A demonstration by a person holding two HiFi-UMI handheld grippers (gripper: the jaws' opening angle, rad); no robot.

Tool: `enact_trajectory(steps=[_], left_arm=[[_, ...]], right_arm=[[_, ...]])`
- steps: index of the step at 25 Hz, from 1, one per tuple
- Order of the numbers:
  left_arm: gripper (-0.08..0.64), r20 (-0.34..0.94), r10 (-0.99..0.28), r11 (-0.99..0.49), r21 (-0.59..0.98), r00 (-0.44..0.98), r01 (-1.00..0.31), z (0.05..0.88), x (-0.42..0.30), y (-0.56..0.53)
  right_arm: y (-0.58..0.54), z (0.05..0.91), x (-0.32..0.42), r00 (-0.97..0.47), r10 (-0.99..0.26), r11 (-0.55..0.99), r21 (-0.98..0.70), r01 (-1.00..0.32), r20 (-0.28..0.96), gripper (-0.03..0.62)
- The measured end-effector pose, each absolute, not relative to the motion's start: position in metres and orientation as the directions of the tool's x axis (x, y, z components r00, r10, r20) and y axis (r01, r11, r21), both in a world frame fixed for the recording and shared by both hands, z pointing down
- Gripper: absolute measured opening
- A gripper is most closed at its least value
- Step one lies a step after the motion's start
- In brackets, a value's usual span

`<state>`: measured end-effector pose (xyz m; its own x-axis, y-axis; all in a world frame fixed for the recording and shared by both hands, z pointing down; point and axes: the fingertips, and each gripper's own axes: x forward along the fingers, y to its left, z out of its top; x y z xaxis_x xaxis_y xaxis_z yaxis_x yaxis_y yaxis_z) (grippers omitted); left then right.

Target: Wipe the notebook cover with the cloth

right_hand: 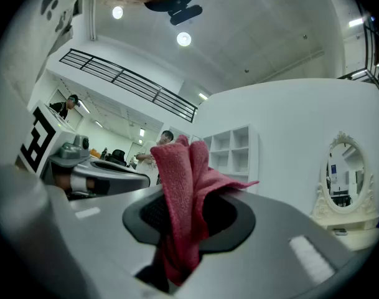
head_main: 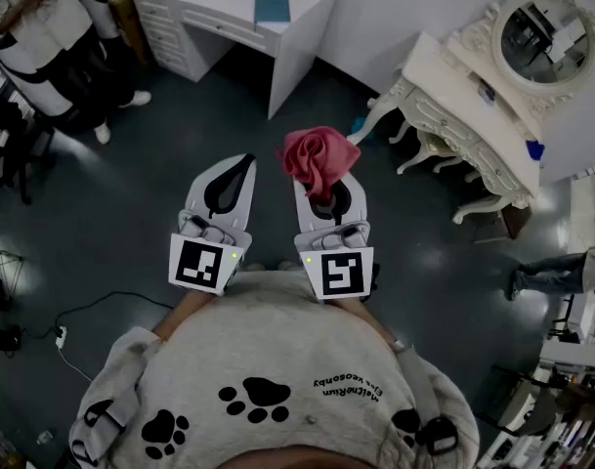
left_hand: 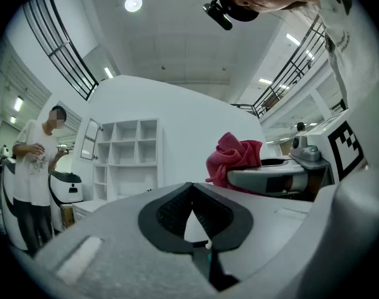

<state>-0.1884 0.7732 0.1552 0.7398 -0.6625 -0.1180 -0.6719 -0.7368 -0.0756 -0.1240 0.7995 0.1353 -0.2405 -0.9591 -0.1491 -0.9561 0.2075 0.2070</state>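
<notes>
Dark floor (head_main: 131, 213), white desk (head_main: 219, 8), ornate vanity (head_main: 473, 115)

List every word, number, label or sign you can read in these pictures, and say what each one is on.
Sweatshirt: two short lines of dark print, upside down in the head view, too small and blurred to read.
Left marker cube and right marker cube: black-and-white square code patterns, no letters or numbers.
Red cloth: no label shows.
Nothing else is legible in any view.
</notes>
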Motion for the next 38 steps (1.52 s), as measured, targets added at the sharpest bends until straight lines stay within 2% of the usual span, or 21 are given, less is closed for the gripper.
enact_trajectory(steps=[17,25,38], left_arm=[[-0.005,-0.108,-0.660,-0.744,-0.038,0.743,-0.667,0.168,-0.199,0.762],[-0.005,-0.105,-0.662,-0.744,-0.028,0.742,-0.668,0.175,-0.183,0.692],[-0.005,-0.116,-0.698,-0.709,-0.027,0.707,-0.704,0.168,-0.117,0.550]], right_arm=[[0.790,0.145,-0.137,-0.237,-0.962,0.215,0.163,-0.963,-0.133,0.109],[0.717,0.155,-0.119,-0.239,-0.963,0.220,0.150,-0.964,-0.125,0.109],[0.570,0.152,-0.055,-0.307,-0.944,0.290,0.144,-0.946,-0.116,0.109]])
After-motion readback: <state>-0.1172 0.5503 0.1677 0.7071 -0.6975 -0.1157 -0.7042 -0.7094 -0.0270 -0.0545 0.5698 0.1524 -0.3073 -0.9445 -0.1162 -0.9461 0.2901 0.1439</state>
